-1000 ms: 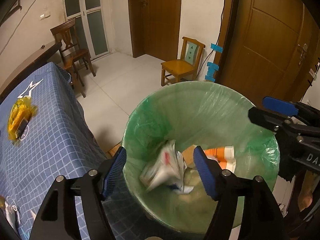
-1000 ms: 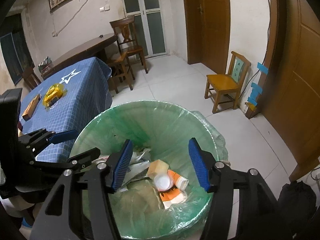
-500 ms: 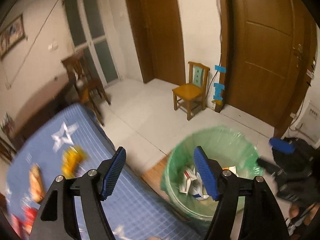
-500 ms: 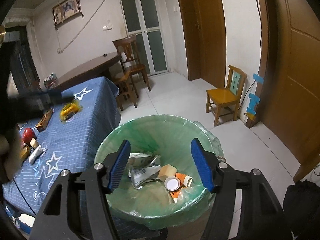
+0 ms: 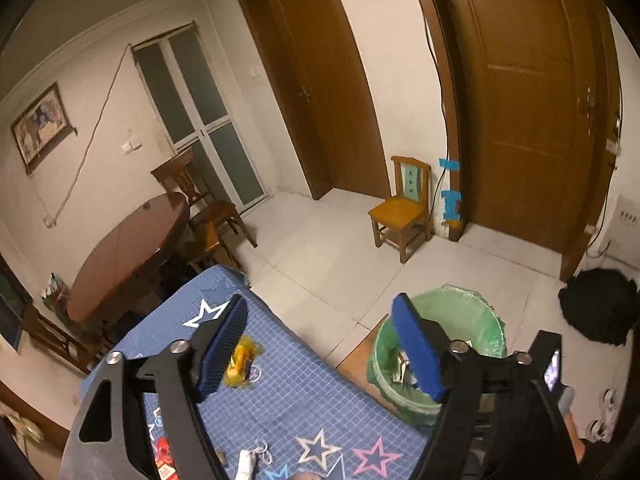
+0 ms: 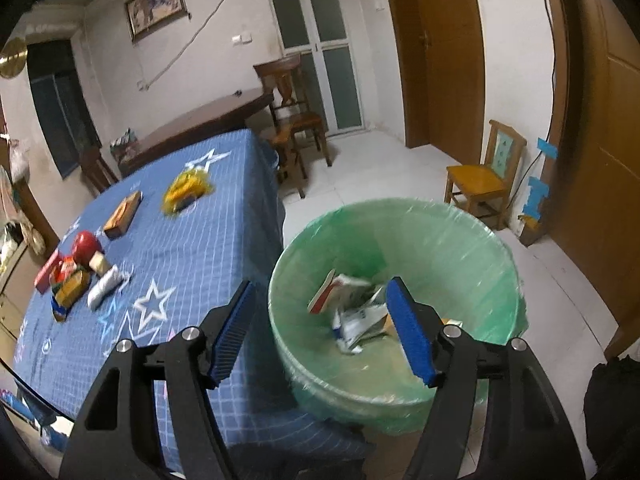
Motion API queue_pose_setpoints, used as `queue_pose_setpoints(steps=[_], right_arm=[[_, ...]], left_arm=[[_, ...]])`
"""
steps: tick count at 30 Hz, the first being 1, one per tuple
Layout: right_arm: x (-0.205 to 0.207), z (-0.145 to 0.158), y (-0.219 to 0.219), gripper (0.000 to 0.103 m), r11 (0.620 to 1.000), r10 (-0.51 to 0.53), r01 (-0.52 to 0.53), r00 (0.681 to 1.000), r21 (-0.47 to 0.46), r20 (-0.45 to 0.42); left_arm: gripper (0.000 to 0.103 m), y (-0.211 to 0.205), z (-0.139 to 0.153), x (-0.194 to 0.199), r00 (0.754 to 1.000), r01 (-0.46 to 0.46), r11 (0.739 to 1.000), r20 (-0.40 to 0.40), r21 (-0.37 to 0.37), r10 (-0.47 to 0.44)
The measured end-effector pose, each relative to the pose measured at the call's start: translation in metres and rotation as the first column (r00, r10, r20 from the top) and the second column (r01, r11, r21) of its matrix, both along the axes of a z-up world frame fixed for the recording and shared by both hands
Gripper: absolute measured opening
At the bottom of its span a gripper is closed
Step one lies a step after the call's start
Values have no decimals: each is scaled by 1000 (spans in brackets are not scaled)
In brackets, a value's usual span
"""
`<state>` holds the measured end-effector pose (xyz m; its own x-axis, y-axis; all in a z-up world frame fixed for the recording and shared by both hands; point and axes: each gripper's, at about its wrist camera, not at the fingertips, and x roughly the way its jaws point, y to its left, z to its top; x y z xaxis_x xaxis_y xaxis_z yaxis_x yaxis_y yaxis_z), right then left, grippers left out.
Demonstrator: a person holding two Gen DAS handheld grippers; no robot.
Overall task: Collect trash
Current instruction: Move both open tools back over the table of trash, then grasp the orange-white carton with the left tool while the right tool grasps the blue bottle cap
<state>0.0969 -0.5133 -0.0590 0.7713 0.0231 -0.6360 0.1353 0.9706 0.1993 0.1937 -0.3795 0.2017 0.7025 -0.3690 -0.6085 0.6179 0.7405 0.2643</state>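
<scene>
While both my claws hang empty above the room, the trash I have yet to gather lies on the blue star-print tablecloth (image 6: 208, 240), and the green-lined bin (image 6: 492, 248) stands on the floor just beside the table edge, so anything lifted needs only a short swing to drop in. My left gripper (image 5: 324, 350) stands wide, nothing between its blue pads, and its jaws have just been opening; at lower centre of its view it looks down from high up on the cloth, with the bin at lower right. My right gripper (image 6: 324, 330) is likewise spread with nothing held, its jaws also just opening, straddling the near rim of the bin at lower centre of its view. Crumpled papers (image 6: 352, 312) already lie at the bottom of the bin.

In the right view, a yellow wrapper (image 6: 186, 192) sits at upper left on the cloth, its long axis running from lower left to upper right. A brown box (image 6: 122, 214) lies to its left, slanted much the same way. Further down at the left edge a cluster lies bunched: a red round thing (image 6: 84, 246), an orange packet (image 6: 72, 288) and a white roll (image 6: 104, 288) pointing up-right. I judge the next job is reaching back for one of these.
</scene>
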Motion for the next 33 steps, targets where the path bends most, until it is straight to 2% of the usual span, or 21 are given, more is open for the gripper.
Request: queue_pose_setpoints(steps=[2,6,11,13,15,18,21,23,25,28,30,32,33], right_arm=[[-4,0,0,65,1000,-9,9,1000,10,2],[-15,15,10,65,1000,-12,12,999,-3,47],[-21,43,43,70,998,52,-45,987,-55,151],[-20,49,63,72,994,107,-99,978,-56,179],[-16,50,83,74,986,164,-155,969,-63,186],[-8,44,112,75,969,248,-242,953,-56,172],[-1,34,138,75,949,315,-312,938,-44,145],[2,27,155,75,938,346,-344,930,-35,127],[6,19,172,75,923,384,-384,918,-23,104],[11,12,196,75,902,431,-431,899,-16,80],[15,8,208,75,889,458,-458,887,-8,66],[18,6,219,75,876,482,-482,874,-5,58],[20,7,225,75,870,493,-494,868,-3,56]], left_arm=[[77,27,10,4,998,-9,999,-65,-54,5],[77,81,12,20,995,-86,994,-58,-60,83],[77,200,-11,32,982,-177,971,-100,-162,163],[77,242,-32,26,980,-181,967,-110,-177,163],[78,280,-59,15,977,-209,965,-81,-161,198],[78,341,-112,5,962,-266,956,-91,-124,256],[78,383,-166,7,945,-307,949,-146,-71,294],[74,404,-196,7,935,-319,947,-182,-47,306],[68,427,-226,17,914,-343,938,-251,-58,318],[63,426,-256,27,895,-359,929,-315,-86,317],[62,416,-271,29,895,-340,936,-337,-88,293],[62,404,-284,28,903,-285,953,-363,-104,231],[62,398,-285,23,910,-232,964,-381,-133,166]])
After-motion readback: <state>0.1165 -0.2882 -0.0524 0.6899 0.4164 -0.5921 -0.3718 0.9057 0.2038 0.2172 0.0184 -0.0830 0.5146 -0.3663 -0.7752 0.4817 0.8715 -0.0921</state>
